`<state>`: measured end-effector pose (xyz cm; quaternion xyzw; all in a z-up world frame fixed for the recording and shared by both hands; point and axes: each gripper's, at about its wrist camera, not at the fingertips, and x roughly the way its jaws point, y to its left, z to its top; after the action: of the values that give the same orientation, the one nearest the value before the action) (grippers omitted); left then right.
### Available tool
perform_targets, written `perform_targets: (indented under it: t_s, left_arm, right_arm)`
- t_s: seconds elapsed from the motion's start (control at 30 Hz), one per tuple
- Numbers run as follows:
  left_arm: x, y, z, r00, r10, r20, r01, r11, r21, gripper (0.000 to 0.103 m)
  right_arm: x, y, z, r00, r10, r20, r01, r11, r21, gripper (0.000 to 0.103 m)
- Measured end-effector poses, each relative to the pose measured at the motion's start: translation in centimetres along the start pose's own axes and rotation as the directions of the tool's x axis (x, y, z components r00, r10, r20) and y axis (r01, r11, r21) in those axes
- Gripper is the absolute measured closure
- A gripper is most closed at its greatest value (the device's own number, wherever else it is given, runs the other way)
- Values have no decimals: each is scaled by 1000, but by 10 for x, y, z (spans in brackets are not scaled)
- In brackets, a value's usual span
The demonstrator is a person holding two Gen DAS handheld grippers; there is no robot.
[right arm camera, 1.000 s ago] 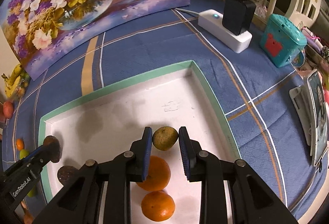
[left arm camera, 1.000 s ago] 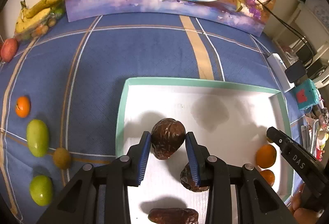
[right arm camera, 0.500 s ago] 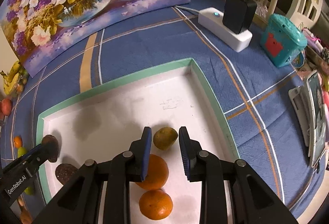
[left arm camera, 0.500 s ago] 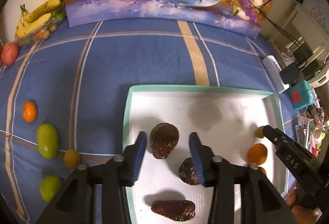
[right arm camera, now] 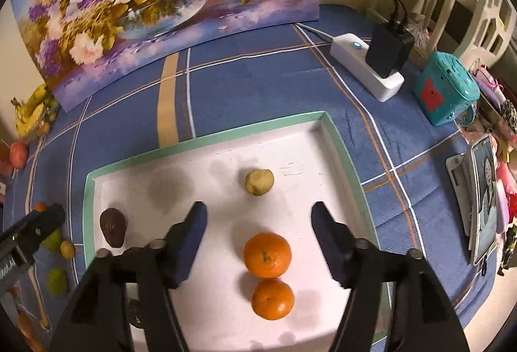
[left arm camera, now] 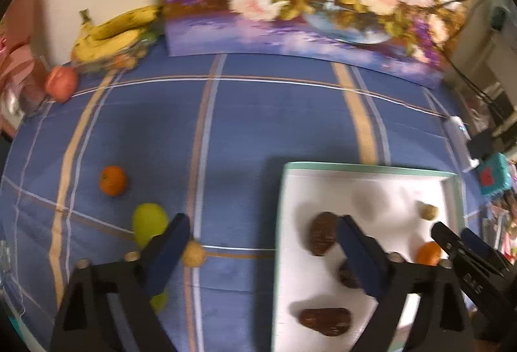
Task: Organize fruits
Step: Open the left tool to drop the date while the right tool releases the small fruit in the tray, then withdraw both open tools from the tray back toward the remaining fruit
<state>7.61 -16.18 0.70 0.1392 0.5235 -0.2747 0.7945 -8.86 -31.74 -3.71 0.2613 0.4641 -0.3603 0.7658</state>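
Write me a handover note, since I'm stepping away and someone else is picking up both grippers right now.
Left gripper: open, empty, over the tray's left edge.
Right gripper: open, empty, above the tray.
In the tray: three dark brown fruits on the left, such as the one at; two oranges and a small yellowish fruit on the right.
Left on the cloth: an orange, a green fruit, a small tan fruit, and another green fruit.
Bananas and a red fruit sit at the back.
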Motion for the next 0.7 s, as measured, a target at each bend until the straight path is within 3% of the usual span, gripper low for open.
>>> perform_targets:
  t_s: [0.03, 0.1, 0.17, 0.53, 0.7]
  left_arm:
    - [1, 5, 1, 1000, 15, 0, -15, 1000, -6, 2]
    - [2, 15, 1, 999, 45, 1, -45, 999, -16, 0]
    - [0, 24, 2, 998, 69, 6, -68, 997, -29, 0]
    - [-14, 77, 8, 990, 133, 37, -130, 988, -89, 0]
    - [-24, 103, 10, 986, 157, 64, -148, 982, -116, 0]
  right_arm:
    - [1, 3, -1, 1000, 0, -5, 0, 1000, -6, 31]
    - [2, 9, -1, 1000, 1, -5, -1, 1000, -20, 18]
    - [1, 17, -2, 1000, 4, 12, -3, 999, -43, 14]
    - [-10, 66, -4, 992, 56, 110, -42, 991, -126, 10]
    - [-12, 89, -6, 989, 98, 114, -81, 987, -141, 10]
